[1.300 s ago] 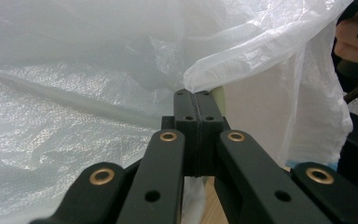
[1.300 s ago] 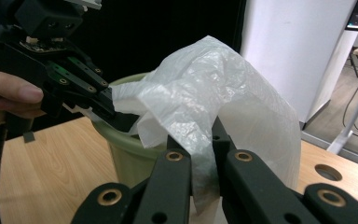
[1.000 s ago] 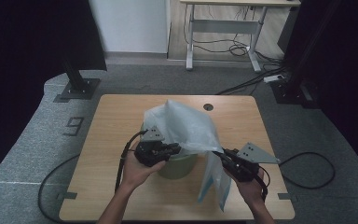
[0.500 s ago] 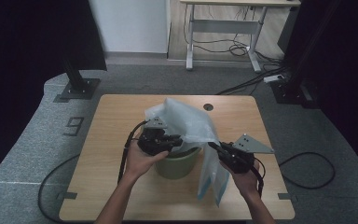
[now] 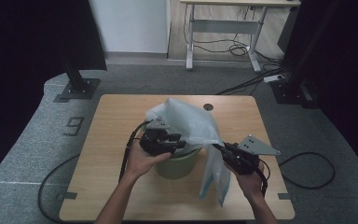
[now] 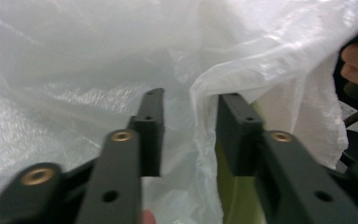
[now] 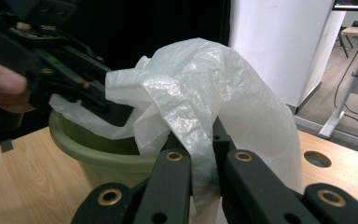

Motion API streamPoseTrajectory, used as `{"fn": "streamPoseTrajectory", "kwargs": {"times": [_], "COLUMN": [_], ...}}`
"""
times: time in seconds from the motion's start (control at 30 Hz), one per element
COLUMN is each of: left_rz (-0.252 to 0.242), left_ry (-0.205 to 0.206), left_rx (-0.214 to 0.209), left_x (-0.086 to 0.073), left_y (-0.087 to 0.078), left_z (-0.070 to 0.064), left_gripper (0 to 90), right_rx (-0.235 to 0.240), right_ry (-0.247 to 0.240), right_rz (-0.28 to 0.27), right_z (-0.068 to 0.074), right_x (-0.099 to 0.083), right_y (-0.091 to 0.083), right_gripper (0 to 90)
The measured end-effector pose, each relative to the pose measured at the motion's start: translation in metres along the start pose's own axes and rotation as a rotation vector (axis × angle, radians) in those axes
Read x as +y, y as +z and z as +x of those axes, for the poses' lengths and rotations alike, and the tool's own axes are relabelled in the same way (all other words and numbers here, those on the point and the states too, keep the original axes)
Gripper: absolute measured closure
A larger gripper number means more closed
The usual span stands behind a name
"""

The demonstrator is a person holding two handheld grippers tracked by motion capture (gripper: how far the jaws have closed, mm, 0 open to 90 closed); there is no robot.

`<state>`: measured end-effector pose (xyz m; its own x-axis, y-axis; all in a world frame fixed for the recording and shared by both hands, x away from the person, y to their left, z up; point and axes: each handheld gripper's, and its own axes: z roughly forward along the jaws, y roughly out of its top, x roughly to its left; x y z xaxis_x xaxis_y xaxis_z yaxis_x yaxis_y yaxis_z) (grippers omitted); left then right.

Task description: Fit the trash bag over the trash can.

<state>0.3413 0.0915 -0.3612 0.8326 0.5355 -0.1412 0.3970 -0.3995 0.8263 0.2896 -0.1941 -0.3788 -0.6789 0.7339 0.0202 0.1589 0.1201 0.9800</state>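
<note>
A white see-through plastic bag [image 5: 191, 123] is draped over an olive-green bin [image 5: 177, 163] at the middle of the wooden table [image 5: 112, 121]. My left gripper [image 5: 182, 143] is at the bin's left rim. Its jaws stand open, with a fold of the bag [image 6: 74, 70] and the green rim [image 6: 226, 196] between them. My right gripper [image 7: 203, 135] is shut on a bunched part of the bag [image 7: 200, 79] to the right of the bin [image 7: 98, 149]. From there the film hangs down toward the table. The left gripper [image 7: 116, 109] also appears across the bin.
A round hole [image 5: 208, 107] sits near the table's far edge. Cables trail from both grippers off the table sides. A black stand base [image 5: 77, 88] is on the floor at the far left, and a desk frame [image 5: 223, 28] stands behind.
Both grippers have shifted a little away from the person, and the bag has moved with them, now sitting higher over the bin.
</note>
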Motion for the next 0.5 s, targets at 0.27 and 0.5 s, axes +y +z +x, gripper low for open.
{"fn": "streamPoseTrajectory", "kwargs": {"times": [0.27,0.5], "left_rz": [-0.047,-0.022], "left_ry": [0.057,0.029], "left_rx": [0.081,0.056], "left_x": [0.005,0.007], "left_y": [0.0,0.005], "left_z": [-0.011,-0.007], "left_gripper": [46.0,79.1], "right_rx": [0.03,0.057], "right_ry": [0.004,-0.008], "right_rz": [0.003,0.012], "right_z": [0.005,0.011], "right_x": [0.005,-0.003], "right_y": [0.013,0.022], "right_gripper": [88.8,79.1]}}
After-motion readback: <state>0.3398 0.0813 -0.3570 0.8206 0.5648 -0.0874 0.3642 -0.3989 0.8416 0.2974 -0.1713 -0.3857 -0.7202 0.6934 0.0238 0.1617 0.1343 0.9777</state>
